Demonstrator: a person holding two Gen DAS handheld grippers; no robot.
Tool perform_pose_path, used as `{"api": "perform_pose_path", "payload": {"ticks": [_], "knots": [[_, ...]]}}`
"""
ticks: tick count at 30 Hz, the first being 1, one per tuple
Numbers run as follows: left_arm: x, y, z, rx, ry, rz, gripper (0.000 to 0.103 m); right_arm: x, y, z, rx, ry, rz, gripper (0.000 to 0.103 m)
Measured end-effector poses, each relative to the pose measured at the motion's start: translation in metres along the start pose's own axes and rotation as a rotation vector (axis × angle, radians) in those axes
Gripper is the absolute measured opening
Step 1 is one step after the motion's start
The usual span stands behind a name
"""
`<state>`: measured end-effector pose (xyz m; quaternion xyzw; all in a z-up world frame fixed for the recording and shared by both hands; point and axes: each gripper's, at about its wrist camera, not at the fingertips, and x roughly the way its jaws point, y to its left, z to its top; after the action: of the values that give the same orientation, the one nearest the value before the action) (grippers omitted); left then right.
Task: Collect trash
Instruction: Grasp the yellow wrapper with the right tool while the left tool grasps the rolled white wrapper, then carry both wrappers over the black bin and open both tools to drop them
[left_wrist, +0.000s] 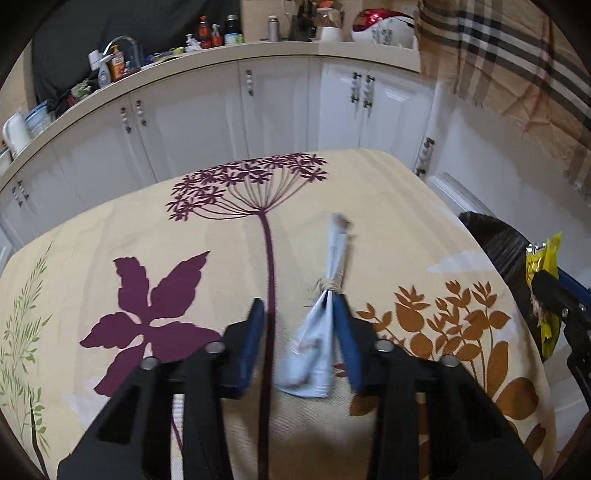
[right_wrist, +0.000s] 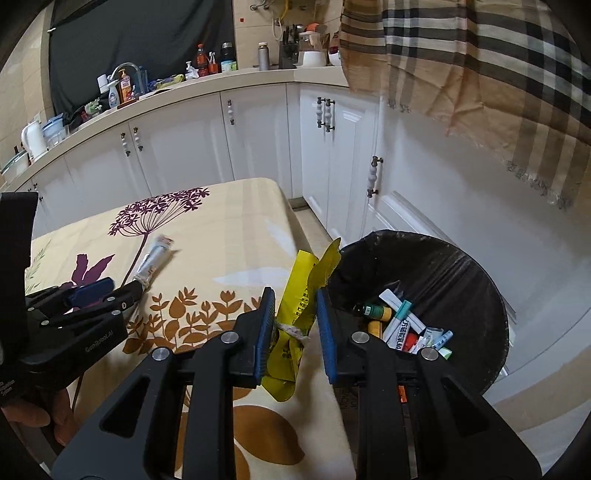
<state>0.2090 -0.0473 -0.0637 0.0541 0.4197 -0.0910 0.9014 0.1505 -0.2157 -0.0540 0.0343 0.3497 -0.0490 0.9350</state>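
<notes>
A pale blue wrapper (left_wrist: 321, 310) tied with twine lies on the floral tablecloth (left_wrist: 184, 229). My left gripper (left_wrist: 301, 317) is open around it, the wrapper resting against the right finger (left_wrist: 345, 339). The wrapper also shows in the right wrist view (right_wrist: 153, 258), with the left gripper (right_wrist: 107, 291) beside it. A yellow wrapper (right_wrist: 299, 314) tied with twine sits between the pads of my right gripper (right_wrist: 295, 317), whose jaws stand apart, above the table's edge beside the black-lined bin (right_wrist: 461, 266). In the left wrist view the right gripper (left_wrist: 554, 291) shows with the yellow wrapper (left_wrist: 543, 258).
The bin holds several tubes and small bottles (right_wrist: 406, 325). White cabinets (left_wrist: 280, 110) and a cluttered counter (left_wrist: 184, 55) stand behind the table. A plaid cloth (right_wrist: 480, 74) hangs at the upper right.
</notes>
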Motion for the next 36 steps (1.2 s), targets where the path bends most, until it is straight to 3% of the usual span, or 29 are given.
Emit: {"api": "perform_pose_path", "payload": {"ticks": [3, 10, 18, 26, 36], "knots": [[-0.001, -0.008, -0.001, 0.038, -0.003, 0.001, 0.019, -0.002, -0.003, -0.001, 0.005, -0.005, 0.001, 0.023], [-0.007, -0.008, -0.001, 0.041, -0.032, 0.012, 0.015, -0.015, -0.013, -0.002, 0.011, -0.041, -0.006, 0.023], [-0.05, -0.026, 0.011, 0.041, -0.213, -0.01, 0.015, -0.037, -0.036, 0.005, 0.014, -0.14, -0.059, 0.023], [-0.08, -0.076, 0.029, 0.103, -0.358, -0.106, 0.015, -0.053, -0.07, 0.018, 0.003, -0.234, -0.158, 0.023], [-0.061, -0.144, 0.036, 0.192, -0.377, -0.189, 0.015, -0.043, -0.108, 0.022, 0.01, -0.272, -0.235, 0.023]]}}
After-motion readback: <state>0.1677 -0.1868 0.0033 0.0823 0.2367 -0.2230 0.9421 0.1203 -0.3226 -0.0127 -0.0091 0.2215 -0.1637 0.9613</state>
